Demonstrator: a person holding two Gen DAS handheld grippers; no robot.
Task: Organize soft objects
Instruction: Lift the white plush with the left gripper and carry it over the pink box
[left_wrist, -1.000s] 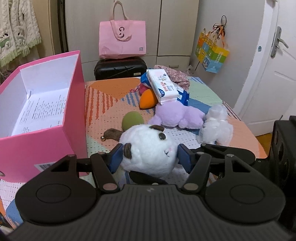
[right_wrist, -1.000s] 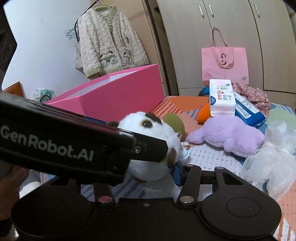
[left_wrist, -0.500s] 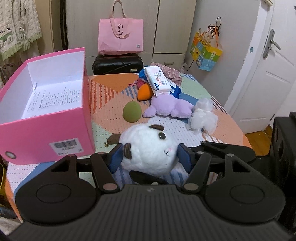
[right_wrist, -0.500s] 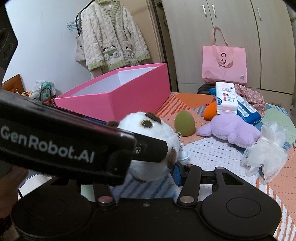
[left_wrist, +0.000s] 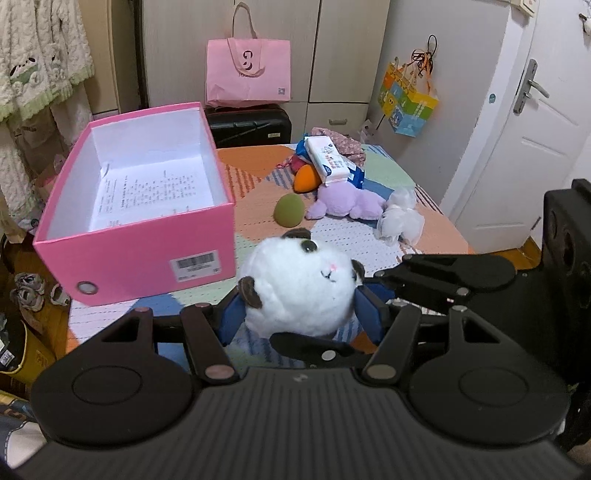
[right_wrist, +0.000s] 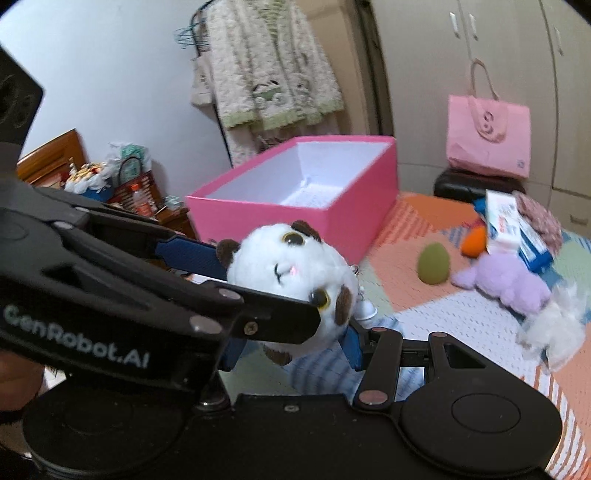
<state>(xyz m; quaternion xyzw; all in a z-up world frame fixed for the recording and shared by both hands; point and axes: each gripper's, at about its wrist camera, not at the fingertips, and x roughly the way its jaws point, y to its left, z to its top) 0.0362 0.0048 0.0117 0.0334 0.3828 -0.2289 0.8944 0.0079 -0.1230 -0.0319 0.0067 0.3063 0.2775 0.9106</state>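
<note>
A round white plush (left_wrist: 299, 291) with brown ears hangs above the patterned table's near edge, gripped from two sides. My left gripper (left_wrist: 301, 317) is shut on it, blue pads (left_wrist: 232, 321) pressing its left and right. My right gripper (right_wrist: 291, 347) is shut on the same plush (right_wrist: 284, 273), reaching in from the right in the left wrist view. The open pink box (left_wrist: 147, 254) stands just left of the plush, with printed paper on its floor. Farther back lie a green egg-shaped soft thing (left_wrist: 289, 210), a purple plush (left_wrist: 347, 205) and a white mesh puff (left_wrist: 400, 218).
An orange soft item (left_wrist: 306, 179) and a wipes pack (left_wrist: 330, 160) are piled at the table's far side. Behind the table stand a black case (left_wrist: 247, 123) with a pink bag (left_wrist: 247, 74) on it, and a white door (left_wrist: 535, 147) is at the right. Shoes lie on the floor left.
Both grippers have risen and drawn back toward the table's near edge with the white plush between them. The pink box now shows from above, and the plush has tilted.
</note>
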